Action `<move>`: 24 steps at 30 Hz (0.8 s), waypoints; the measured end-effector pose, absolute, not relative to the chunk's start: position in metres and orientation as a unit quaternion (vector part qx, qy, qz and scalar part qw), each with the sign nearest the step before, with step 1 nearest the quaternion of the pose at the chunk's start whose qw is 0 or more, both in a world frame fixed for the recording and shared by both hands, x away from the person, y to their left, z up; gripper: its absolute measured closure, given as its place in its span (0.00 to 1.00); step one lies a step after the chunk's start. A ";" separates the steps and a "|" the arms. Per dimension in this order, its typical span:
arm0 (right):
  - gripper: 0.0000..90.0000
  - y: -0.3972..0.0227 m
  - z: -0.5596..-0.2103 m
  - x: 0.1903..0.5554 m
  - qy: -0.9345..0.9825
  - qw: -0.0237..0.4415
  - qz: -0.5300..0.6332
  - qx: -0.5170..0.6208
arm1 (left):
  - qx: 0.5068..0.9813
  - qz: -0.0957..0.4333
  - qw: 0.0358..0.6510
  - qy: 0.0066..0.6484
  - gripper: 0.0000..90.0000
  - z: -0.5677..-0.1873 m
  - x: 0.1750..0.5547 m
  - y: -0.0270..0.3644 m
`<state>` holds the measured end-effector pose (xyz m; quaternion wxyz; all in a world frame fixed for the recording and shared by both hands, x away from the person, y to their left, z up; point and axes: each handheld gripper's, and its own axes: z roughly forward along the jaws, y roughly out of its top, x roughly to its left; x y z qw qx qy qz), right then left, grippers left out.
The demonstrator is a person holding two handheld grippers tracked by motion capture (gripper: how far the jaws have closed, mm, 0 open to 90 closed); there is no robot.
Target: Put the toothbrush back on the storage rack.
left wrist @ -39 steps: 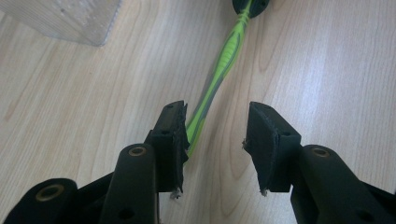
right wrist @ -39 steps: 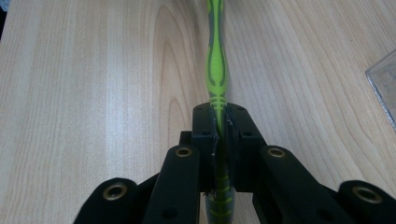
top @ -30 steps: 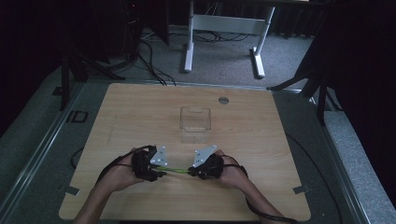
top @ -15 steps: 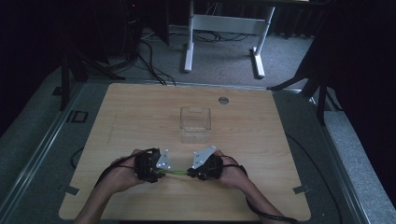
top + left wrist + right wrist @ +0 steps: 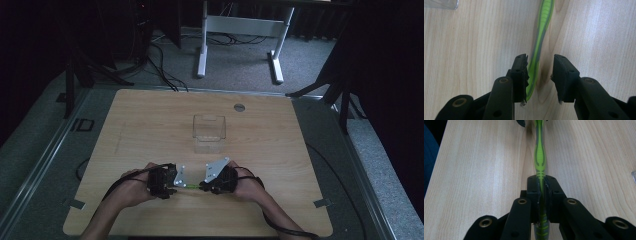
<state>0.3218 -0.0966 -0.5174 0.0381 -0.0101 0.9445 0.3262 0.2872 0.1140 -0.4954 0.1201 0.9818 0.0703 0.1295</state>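
While the left gripper (image 5: 539, 75) has just been closing, its jaws stand apart around the toothbrush (image 5: 537, 53), one pad touching it. The right gripper (image 5: 541, 195) clamps the other end, near the table's (image 5: 150, 115) front edge. An uneven squeeze could twist the brush loose.

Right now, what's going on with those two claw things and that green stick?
Right gripper clamped on green toothbrush handle. Left gripper jaws closing around its other end, gap remaining. Clear box stands apart, nothing blocking.
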 end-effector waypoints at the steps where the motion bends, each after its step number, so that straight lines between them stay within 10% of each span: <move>1: 0.93 -0.097 -0.517 0.322 0.945 0.038 0.326 -0.011 | 0.982 0.131 0.118 0.068 0.72 -0.496 0.287 0.113; 24: 0.93 -0.091 -0.515 0.318 0.943 0.036 0.330 -0.027 | 0.985 0.134 0.105 0.043 0.77 -0.500 0.285 0.100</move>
